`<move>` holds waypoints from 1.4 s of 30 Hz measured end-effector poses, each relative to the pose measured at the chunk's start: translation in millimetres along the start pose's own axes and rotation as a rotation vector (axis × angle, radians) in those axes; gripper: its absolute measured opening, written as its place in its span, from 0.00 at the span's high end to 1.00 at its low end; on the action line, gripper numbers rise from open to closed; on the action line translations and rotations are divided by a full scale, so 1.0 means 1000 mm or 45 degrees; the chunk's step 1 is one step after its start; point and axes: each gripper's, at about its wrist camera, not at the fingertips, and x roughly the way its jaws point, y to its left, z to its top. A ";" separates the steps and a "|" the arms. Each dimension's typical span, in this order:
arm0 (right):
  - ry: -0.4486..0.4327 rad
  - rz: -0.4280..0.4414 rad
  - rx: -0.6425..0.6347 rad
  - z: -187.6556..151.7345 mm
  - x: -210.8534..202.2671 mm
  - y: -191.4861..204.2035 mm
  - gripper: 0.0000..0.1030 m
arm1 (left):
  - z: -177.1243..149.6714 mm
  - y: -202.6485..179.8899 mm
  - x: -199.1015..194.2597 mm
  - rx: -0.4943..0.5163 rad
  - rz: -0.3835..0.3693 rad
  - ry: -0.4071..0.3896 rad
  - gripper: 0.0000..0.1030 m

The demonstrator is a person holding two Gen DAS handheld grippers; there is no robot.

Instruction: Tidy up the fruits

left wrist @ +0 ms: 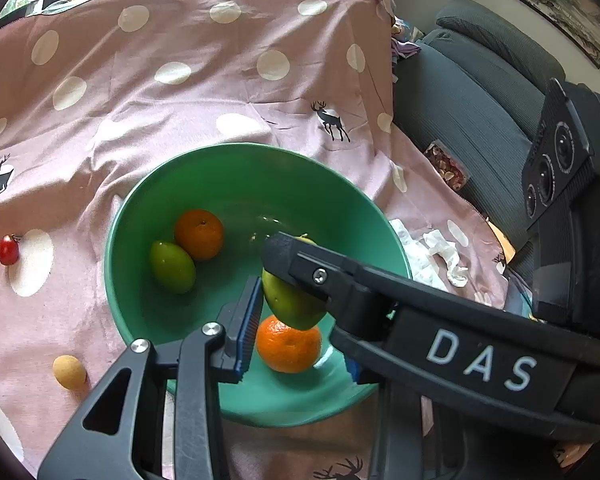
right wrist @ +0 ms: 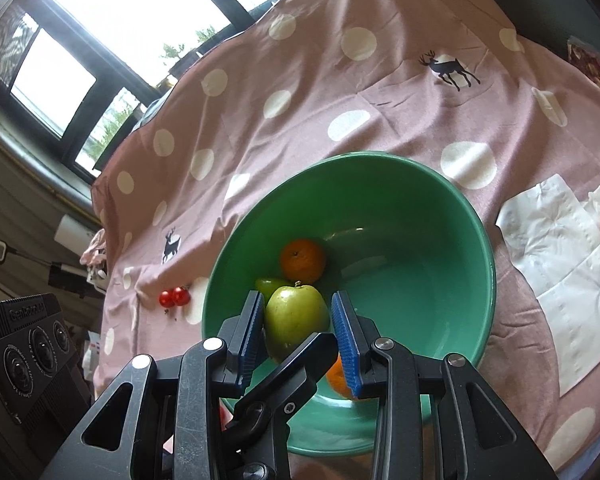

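Green apple [right wrist: 296,316] clamped by right hand-held gripper [right wrist: 300,332] | over bowl [right wrist: 452,200] | left hand-held gripper [left wrist: 300,320]: cannot tell

Bright daylight comes in through the windows [right wrist: 112,20], and the glass looks washed out and white. The green bowl [right wrist: 452,216] has small shiny spots inside and casts a soft shadow on the pink cloth [left wrist: 228,92]. Both pictures bend at the edges and go dark in the corners.
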 end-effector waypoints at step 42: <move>0.034 -0.043 0.013 0.000 0.009 -0.004 0.64 | -0.002 0.002 0.013 -0.029 -0.008 0.037 0.66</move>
